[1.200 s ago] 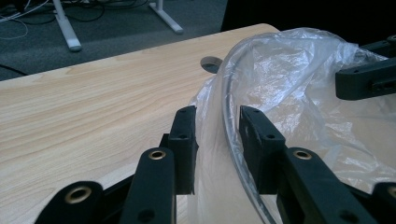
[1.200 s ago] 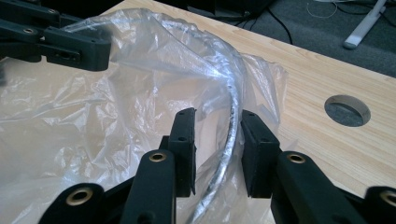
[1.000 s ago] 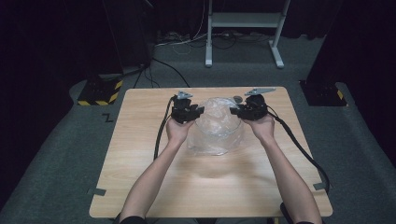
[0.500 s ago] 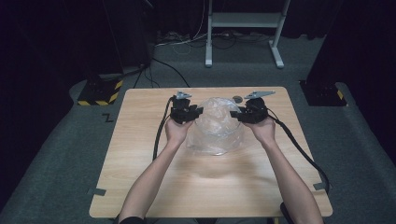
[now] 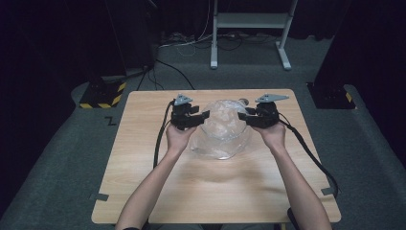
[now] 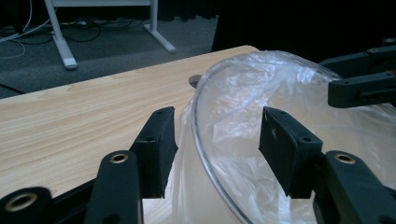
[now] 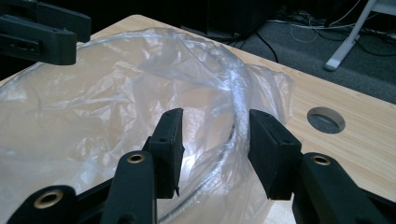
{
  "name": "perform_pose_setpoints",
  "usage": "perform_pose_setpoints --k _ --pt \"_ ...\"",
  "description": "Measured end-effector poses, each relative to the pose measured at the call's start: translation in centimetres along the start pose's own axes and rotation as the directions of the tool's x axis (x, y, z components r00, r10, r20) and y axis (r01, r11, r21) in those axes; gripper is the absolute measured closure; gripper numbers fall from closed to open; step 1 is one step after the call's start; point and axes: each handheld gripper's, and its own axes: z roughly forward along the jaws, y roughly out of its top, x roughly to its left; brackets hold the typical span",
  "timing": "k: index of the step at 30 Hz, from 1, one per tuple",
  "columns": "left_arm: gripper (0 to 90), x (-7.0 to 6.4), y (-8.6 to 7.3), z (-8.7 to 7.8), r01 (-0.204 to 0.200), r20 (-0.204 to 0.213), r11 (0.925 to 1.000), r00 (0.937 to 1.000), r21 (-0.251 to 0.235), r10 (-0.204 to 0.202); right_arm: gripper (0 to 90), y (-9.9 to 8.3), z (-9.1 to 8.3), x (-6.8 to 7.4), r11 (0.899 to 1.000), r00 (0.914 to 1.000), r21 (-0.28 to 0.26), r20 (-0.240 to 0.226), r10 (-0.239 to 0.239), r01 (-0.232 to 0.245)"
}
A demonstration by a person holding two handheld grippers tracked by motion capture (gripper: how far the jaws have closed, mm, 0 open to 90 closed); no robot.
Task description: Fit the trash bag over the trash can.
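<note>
A clear plastic bag draped over a transparent bowl sits on the wooden table, toward its far edge and about midway between the left and right edges, as a person works on it with a gripper in each hand. The left gripper stands at the bowl's left side and the right gripper at its right, each with its jaws spread wide and straddling the rim with the film over it, closed on nothing. By the look of things, the lining of the bowl is well along: the film already covers the mouth and spills down the outside, but it lies crumpled and loose, so tucking and smoothing it around the rim appears to remain. The left gripper view shows the curved edge of the bowl running between the spread jaws, with the right gripper beyond it across the plastic. The right gripper view shows a twisted, bunched fold of film along the rim and a round hole in the tabletop near the far edge, just beyond the bowl; from above that hole is largely hidden behind the bag, while the high view alone takes in both forearms, the trailing cables and the grey floor around the table.
</note>
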Motion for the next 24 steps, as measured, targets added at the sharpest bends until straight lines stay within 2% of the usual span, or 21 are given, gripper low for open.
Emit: perform_pose_setpoints --k 4,7,12,13,16,19,24 --pt "51.2 -0.3 -0.1 -0.4 -0.031 -0.005 0.9994 0.9995 0.013 0.031 54.5 0.0 -0.2 0.2 1.0 1.0 -0.004 0.002 -0.003 0.003" --pt "54.9 -0.3 -0.2 -0.6 -0.034 -0.003 0.9993 0.9994 0.012 0.034 53.7 -0.1 -0.3 0.4 1.0 0.9999 0.002 0.006 -0.016 0.016" --pt "58.3 -0.2 -1.3 0.1 -0.03 0.001 0.998 0.9996 0.056 0.03 52.1 -0.6 0.3 0.7 0.998 0.9994 0.053 0.002 -0.033 0.033" --pt "58.0 -0.1 -1.5 0.1 -0.016 0.009 0.9988 0.9998 0.047 0.016 52.3 -0.7 0.3 0.8 0.998 0.9995 0.048 0.003 -0.033 0.032" --pt "57.9 -0.1 -1.5 0.0 -0.016 0.005 0.9993 0.9999 0.034 0.016 51.9 -1.2 0.1 0.3 1.0 0.9996 0.021 -0.022 0.016 -0.016" --pt "55.9 -0.2 -1.4 -0.3 -0.018 0.006 0.9996 0.9998 0.021 0.018 51.3 -1.4 -0.1 0.4 1.0 1.0 0.02 -0.002 0.002 -0.002" --pt "47.7 -0.2 -1.5 -0.6 -0.009 0.01 1.0 0.9999 -0.004 0.009 50.0 -1.2 -0.8 0.7 1.0 1.0 -0.004 -0.006 -0.002 0.002"
